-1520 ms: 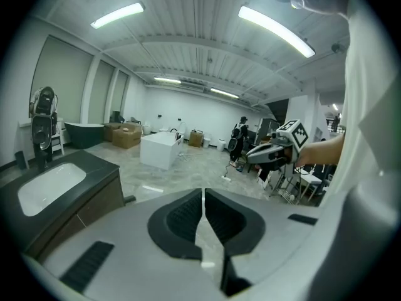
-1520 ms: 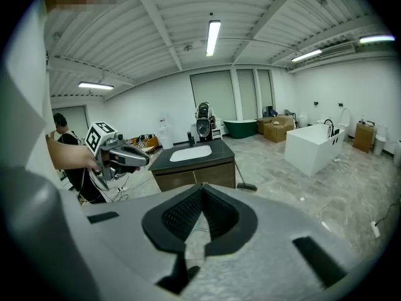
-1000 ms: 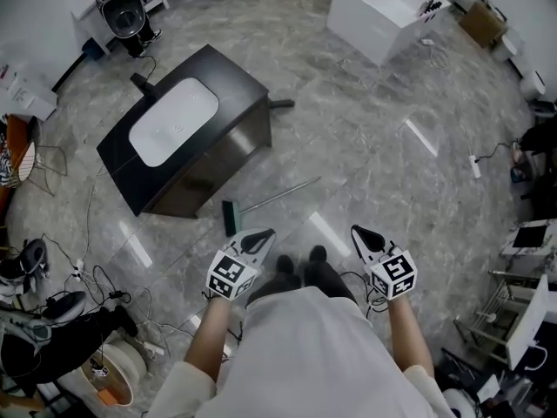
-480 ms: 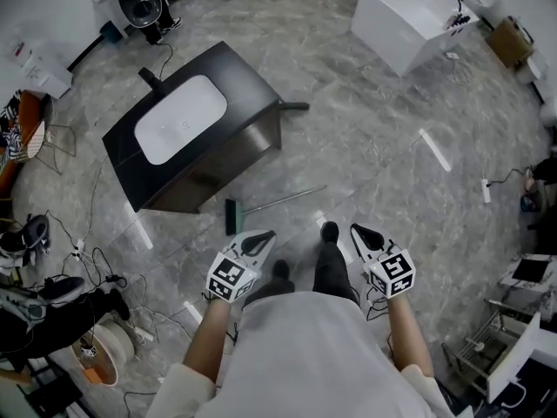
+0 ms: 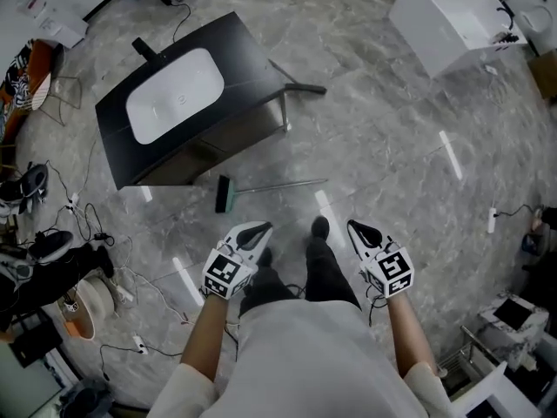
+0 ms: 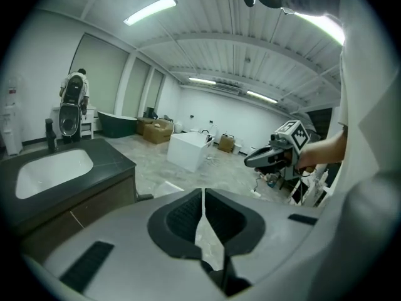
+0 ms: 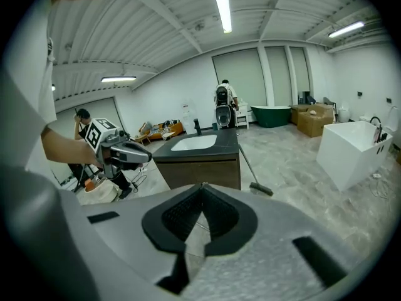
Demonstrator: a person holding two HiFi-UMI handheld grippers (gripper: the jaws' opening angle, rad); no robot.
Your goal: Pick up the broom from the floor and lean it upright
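Observation:
The broom [image 5: 270, 186] lies flat on the grey marble floor, its green head [image 5: 224, 195] to the left and its thin metal handle running right. In the head view my left gripper [image 5: 258, 227] is held just below the broom head, and my right gripper [image 5: 352, 225] hovers below the handle's right end. Neither touches the broom. Both grippers are shut with nothing between the jaws, as the left gripper [image 6: 203, 190] and right gripper [image 7: 202, 185] show in their own views. The person's feet [image 5: 318, 229] stand between the two grippers.
A black vanity cabinet [image 5: 252, 77] with a white sink [image 5: 171, 94] stands beyond the broom. A second long-handled tool [image 5: 296, 79] leans at its right corner. A white tub [image 5: 452, 20] sits far right. Cables and gear [image 5: 52, 259] crowd the left side.
The person has stepped forward, so the broom and cabinet now lie closer to both grippers. One foot has moved ahead. Both grippers stay shut and empty.

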